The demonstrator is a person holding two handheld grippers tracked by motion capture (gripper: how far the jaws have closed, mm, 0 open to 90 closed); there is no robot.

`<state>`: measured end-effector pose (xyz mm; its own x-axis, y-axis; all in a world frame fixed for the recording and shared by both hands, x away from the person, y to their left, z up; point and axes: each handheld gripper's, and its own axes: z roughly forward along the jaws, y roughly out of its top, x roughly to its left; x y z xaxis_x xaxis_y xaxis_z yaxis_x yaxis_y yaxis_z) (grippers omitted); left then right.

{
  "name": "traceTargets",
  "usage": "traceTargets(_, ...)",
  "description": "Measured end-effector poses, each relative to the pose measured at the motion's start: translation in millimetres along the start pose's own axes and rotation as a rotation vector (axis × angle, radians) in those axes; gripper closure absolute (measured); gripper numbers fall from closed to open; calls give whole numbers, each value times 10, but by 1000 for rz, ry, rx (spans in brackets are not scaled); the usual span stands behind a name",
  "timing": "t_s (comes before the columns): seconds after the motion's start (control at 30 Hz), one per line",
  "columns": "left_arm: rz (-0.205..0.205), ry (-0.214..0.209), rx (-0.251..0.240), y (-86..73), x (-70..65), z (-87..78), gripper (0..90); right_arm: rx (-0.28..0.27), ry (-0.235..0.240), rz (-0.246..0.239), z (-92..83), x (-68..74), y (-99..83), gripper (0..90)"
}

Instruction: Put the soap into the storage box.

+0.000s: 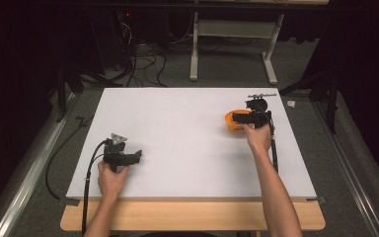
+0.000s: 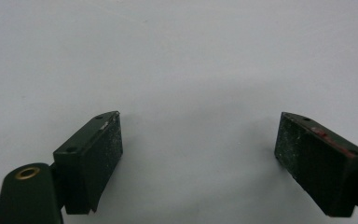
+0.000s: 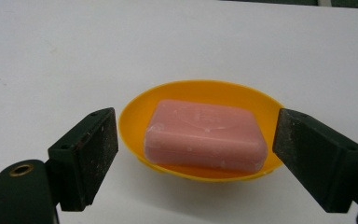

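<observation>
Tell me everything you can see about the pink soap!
The pink rectangular bar of soap has rounded corners, a faint stamped mark on top and a few pale specks, and looks matte and solid. It lies flat inside the shallow orange oval plastic dish near the white table's far right side. The right tongs stand open on either side, not touching it.

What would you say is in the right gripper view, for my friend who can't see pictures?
A pink bar of soap lies in a shallow orange dish on a white table. The right gripper is open, its two black jaws standing one on each side of the dish, not touching the soap.
</observation>
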<state>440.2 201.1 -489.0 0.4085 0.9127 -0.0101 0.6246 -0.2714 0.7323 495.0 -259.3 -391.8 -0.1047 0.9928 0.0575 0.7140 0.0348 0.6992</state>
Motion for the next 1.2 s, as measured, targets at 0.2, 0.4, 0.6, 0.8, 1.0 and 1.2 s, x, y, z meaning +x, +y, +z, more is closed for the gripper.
traceTargets(0.2,0,0,0,0,0,0,155,-19,37,-11,-104,17,0,148)
traceTargets(0.4,0,0,0,0,0,0,155,-35,59,-11,-188,36,-5,149)
traceTargets(0.6,0,1,0,0,0,0,155,-74,80,-14,-284,54,-38,163)
traceTargets(0.8,0,1,0,0,0,0,155,-82,93,-11,-332,51,-79,166)
traceTargets(1.0,-1,1,0,0,0,1,155,-99,112,-16,-420,42,-131,169)
traceTargets(1.2,-1,1,0,0,1,1,154,-117,128,-18,-498,35,-202,171)
